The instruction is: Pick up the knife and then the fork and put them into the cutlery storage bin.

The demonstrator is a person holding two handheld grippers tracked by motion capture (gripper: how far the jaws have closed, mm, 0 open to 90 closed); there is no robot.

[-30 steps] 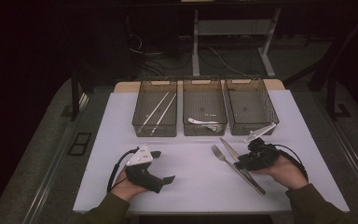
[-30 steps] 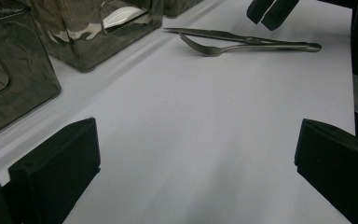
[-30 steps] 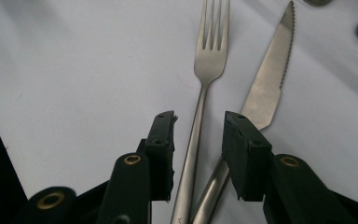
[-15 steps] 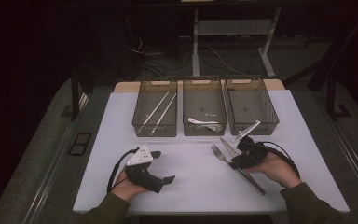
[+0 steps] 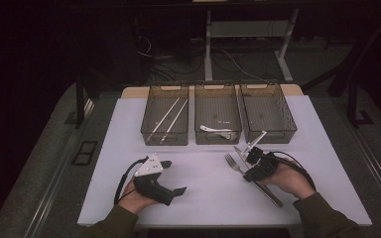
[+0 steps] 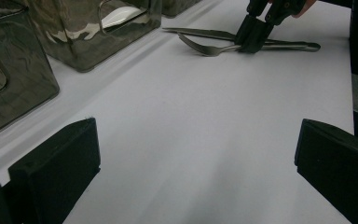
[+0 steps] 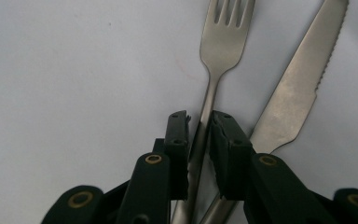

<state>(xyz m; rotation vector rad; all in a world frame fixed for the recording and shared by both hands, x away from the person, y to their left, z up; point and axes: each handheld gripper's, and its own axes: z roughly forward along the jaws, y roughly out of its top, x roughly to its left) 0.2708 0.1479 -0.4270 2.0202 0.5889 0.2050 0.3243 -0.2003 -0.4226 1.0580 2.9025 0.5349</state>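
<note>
Moved: right gripper (image 5: 252,159) has slid from the front of the right-hand bin toward the table's middle and a little lower, and now sits over the cutlery; the left hand has kept its place.
Right jaws: they have just been closing and now stand nearly together, with the fork's (image 7: 216,70) handle in the narrow gap between them; the pads look to be touching it on both sides, and the fork still lies flat on the table.
Fork: at about 5 o'clock from the table's centre in the high view, tines pointing to 11 o'clock, handle running back under the right gripper.
Knife (image 7: 298,88): just beside the fork on its 3 o'clock side, serrated blade pointing the same way, its handle crossing close to the fork's handle beneath the gripper.
Left gripper (image 5: 166,179): rests on the table at about 7 o'clock, held in the left hand (image 5: 134,201).
Left jaws: wide apart in the left gripper view, only bare tabletop between them, nothing held.
Right hand (image 5: 287,181): wrapped round the right gripper's body at 5 o'clock.
Bins: three clear bins in a row at 12 o'clock; left bin (image 5: 164,136) holds chopsticks (image 5: 170,117), middle bin (image 5: 218,138) holds a white spoon (image 5: 213,129), right bin (image 5: 268,135) stands nearest the fork.
Table (image 5: 203,198): white top.
</note>
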